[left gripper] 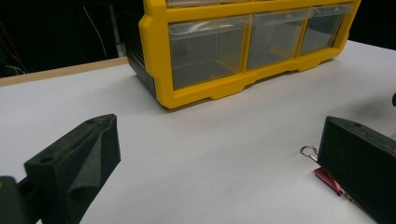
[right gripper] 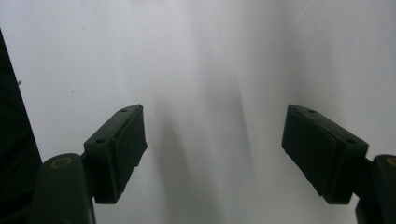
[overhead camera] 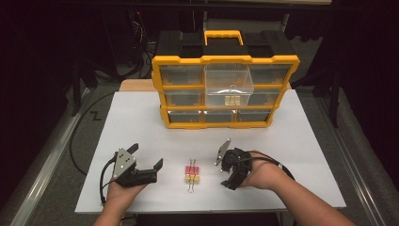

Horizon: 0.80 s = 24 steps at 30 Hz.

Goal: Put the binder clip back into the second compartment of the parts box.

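A small cluster of red and yellow binder clips [overhead camera: 191, 175] lies on the white table [overhead camera: 291, 136] near the front, between both hands. My left gripper [overhead camera: 147, 156] rests to the left of the clips, open and empty, pointing right. In the left gripper view its jaws [left gripper: 217, 158] stand wide apart, and a red clip [left gripper: 328, 179] peeks out beside the right one. My right gripper [overhead camera: 227, 178] sits to the right of the clips, tilted down at the table. In the right gripper view it [right gripper: 215, 149] is open over bare white tabletop.
A yellow and black organizer [overhead camera: 225, 84] with clear drawers stands at the back middle of the table. Its centre drawer [overhead camera: 229, 87] is pulled out and holds gold-coloured clips [overhead camera: 231, 100]. The organizer's bottom row of drawers [left gripper: 208, 49] shows in the left gripper view.
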{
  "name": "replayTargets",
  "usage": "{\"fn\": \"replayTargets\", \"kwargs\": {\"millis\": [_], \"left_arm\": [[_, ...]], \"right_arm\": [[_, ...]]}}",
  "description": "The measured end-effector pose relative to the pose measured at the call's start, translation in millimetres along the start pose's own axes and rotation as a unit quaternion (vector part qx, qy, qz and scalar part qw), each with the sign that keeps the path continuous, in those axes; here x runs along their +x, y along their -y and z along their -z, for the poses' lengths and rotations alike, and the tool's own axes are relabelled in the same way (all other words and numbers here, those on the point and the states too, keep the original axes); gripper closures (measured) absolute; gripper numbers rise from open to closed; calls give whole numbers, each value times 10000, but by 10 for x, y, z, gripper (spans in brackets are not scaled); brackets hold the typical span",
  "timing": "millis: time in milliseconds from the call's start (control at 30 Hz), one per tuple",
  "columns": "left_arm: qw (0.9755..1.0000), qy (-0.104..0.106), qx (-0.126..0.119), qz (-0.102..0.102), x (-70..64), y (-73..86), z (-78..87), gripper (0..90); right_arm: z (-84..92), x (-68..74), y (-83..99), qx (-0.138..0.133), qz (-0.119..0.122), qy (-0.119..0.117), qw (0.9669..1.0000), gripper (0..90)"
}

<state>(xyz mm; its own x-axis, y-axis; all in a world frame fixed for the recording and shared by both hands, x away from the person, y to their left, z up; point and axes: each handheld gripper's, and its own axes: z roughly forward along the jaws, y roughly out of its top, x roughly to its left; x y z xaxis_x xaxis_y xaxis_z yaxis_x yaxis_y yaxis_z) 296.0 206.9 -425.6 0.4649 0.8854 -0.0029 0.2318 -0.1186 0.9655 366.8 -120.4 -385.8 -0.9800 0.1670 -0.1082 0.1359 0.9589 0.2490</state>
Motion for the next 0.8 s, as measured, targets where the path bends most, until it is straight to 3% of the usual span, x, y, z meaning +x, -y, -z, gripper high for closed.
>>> {"fn": "replayTargets", "kwargs": {"millis": [800], "left_arm": [[10000,-10,13,-52,-16,5,35,4]], "right_arm": [[-144,203,-420,-143,445,-128,9988,286]]}}
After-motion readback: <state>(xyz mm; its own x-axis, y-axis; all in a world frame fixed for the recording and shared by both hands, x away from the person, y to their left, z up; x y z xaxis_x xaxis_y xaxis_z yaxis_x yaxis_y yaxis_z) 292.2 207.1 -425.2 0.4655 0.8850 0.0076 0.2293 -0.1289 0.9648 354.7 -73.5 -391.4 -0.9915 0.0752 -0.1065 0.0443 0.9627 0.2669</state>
